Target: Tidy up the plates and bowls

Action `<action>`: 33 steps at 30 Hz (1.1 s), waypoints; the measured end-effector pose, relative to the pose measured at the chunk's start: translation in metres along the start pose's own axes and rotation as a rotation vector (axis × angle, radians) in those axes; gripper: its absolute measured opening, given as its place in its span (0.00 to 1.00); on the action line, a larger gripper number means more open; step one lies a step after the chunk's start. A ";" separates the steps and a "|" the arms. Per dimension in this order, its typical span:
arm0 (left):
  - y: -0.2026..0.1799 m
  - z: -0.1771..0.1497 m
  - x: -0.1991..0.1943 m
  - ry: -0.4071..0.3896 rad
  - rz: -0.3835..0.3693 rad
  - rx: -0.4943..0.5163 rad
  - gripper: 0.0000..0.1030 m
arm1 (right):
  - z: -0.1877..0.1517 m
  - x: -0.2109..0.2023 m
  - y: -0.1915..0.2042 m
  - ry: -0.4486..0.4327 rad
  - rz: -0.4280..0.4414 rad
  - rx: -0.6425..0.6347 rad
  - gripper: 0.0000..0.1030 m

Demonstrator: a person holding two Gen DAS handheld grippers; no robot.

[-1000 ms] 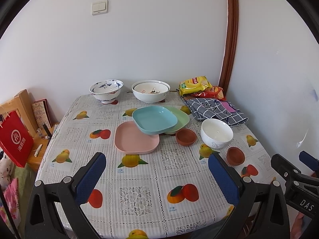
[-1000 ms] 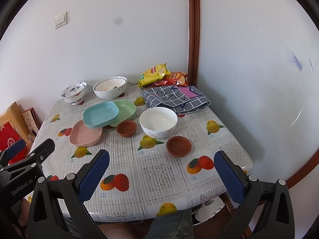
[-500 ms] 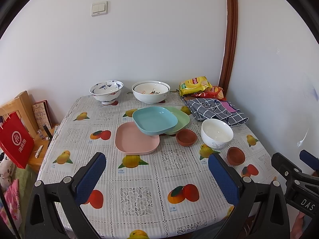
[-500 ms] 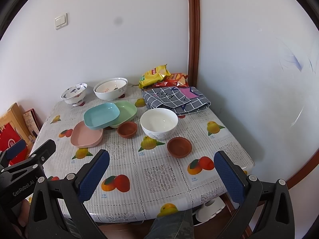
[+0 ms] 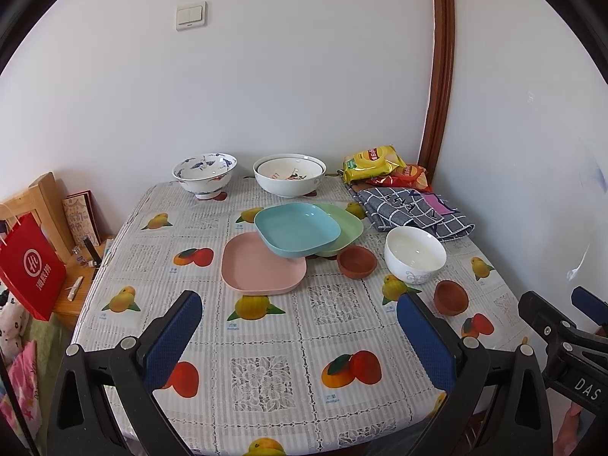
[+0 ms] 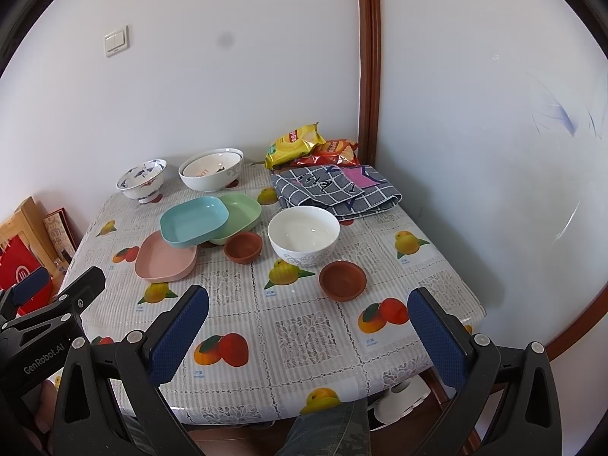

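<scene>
Risk at frame centre: blue plate (image 5: 297, 230) perched across pink plate (image 5: 262, 268) and green plate (image 5: 341, 226) could slide if nudged; left gripper (image 5: 300, 332) and right gripper (image 6: 308, 325) both gape, empty.

The near half of the table (image 5: 273, 376) is bare cloth, open to approach from the front edge. Mid-table is crowded: pink plate (image 5: 262, 268), blue plate (image 5: 296, 228) overlapping it and the green plate (image 5: 344, 222), two brown bowls (image 5: 357, 262) (image 5: 451, 297) flanking the white bowl (image 5: 415, 252). At the wall, two large bowls (image 5: 205, 174) (image 5: 289, 174), snack bags (image 5: 374, 159) and a folded cloth (image 5: 410, 209) block the far side.
</scene>
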State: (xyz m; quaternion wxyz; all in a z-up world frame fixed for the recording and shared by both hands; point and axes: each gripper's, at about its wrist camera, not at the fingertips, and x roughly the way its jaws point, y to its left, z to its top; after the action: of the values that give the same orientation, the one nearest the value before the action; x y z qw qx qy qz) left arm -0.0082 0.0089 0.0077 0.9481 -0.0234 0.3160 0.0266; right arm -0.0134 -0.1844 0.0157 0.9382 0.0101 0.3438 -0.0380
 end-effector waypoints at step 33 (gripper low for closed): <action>-0.005 0.010 0.040 0.053 -0.048 -0.004 1.00 | 0.009 0.033 0.000 0.034 0.015 0.027 1.00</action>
State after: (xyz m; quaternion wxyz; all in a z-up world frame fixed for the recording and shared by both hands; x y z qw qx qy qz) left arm 0.0305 0.0062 -0.0084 0.9397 -0.0334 0.3403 0.0036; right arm 0.0173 -0.1868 0.0010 0.9323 0.0261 0.3590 -0.0357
